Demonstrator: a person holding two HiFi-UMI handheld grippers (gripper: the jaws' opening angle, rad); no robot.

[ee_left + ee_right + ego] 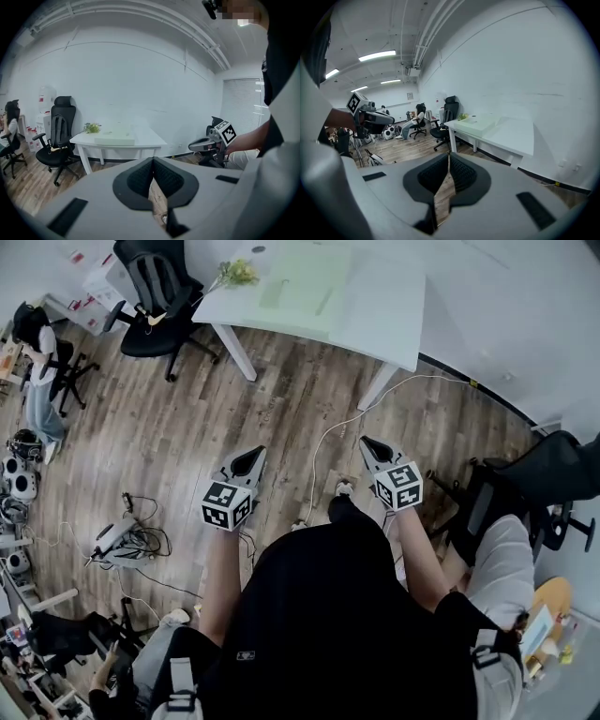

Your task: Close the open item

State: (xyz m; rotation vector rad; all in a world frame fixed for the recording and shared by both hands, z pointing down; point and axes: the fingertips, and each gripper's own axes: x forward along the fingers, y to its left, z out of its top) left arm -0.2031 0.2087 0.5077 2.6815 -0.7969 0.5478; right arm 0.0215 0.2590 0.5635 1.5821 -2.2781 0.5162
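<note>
Head view: the person stands on the brown wooden plank floor (187,427), well apart from the white desk (375,315) at the upper middle of the frame. A pale green flat box (305,282) lies on it, likely the item to close. Its open part can't be made out from here. The left gripper (248,463) and right gripper (375,451) are held level at waist height, pointing toward the desk, as if for walking over.

Left gripper view: the jaws are pressed together, nothing between them, and the box (115,139) sits left of centre.

Right gripper view: the jaws likewise meet, empty, with the box (476,124) right of centre.

One table (384,306); three chairs (155,292) (67,371) (553,470); two tongs (258,453) (367,442)
</note>
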